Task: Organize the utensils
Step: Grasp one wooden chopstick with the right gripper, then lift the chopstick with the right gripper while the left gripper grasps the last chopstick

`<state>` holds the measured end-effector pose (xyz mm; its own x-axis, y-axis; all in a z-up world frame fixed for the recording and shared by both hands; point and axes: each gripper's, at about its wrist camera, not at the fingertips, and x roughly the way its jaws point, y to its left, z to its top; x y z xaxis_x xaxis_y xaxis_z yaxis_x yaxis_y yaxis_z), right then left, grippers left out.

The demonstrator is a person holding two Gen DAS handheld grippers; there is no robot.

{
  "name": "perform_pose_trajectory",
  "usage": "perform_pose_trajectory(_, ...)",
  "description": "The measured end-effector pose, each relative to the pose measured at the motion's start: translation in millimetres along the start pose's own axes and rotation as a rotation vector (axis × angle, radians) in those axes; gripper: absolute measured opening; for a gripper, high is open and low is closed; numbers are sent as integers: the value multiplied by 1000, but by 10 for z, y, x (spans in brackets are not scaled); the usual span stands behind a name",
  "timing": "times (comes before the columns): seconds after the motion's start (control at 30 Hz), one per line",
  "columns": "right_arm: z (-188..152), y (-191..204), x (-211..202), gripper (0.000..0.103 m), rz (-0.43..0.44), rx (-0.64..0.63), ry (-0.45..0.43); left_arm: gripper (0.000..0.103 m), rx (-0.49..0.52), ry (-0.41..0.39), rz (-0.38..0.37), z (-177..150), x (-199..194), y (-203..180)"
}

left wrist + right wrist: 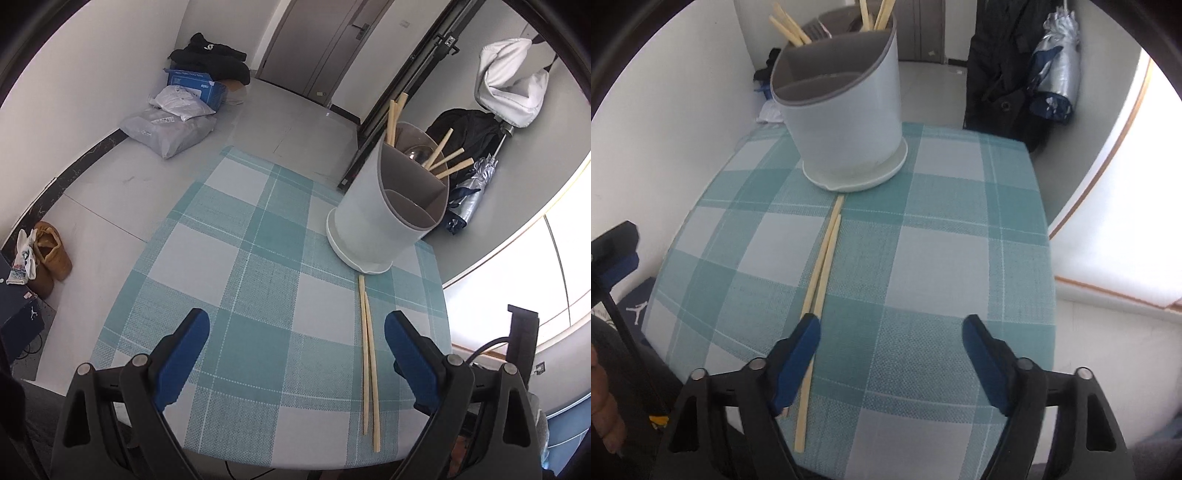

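A pair of pale wooden chopsticks [369,358] lies flat on the teal checked tablecloth [236,258], running from the holder's base toward the near edge. It also shows in the right wrist view [822,273]. A white divided utensil holder [384,214] stands behind them, with several chopsticks and a metal spoon inside; it also shows in the right wrist view [846,122]. My left gripper [295,339] is open and empty, with the chopsticks just inside its right finger. My right gripper [892,343] is open and empty, its left finger over the chopsticks' near part.
The table is small, with edges close on all sides. On the floor lie bags and boxes [184,107] and shoes [48,254]. Dark clothing and a folded umbrella [1052,70] hang beside the table. A window [1115,221] is at the right.
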<state>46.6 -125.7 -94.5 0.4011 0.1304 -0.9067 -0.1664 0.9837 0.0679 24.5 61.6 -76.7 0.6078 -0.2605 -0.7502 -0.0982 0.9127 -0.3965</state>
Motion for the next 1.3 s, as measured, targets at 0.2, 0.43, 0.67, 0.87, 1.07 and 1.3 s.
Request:
perform_pose_trajectory(0.2, 160, 218, 281, 58, -16, -84, 55, 94, -60, 20, 13, 43, 22, 144)
perform_pose_trajectory(0.43, 254, 386, 338, 31, -50, -140, 90, 94, -100, 30, 0, 95, 13, 224)
perform_pose_trajectory(0.67, 309, 364, 350, 4, 21, -160, 131, 94, -103, 32, 0, 110, 11, 235)
perform_pose_trajectory(0.87, 82, 310, 210, 4, 26, -220, 198, 94, -114, 39, -2, 113, 21, 260)
perform_pose_trajectory(1.07, 104, 288, 210, 5, 46, -234, 178, 94, -102, 54, 12, 108, 105, 266)
perform_pose_trajectory(1.3, 351, 334, 337, 8, 47, -233, 121, 94, -39, 70, 91, 50, 228, 234)
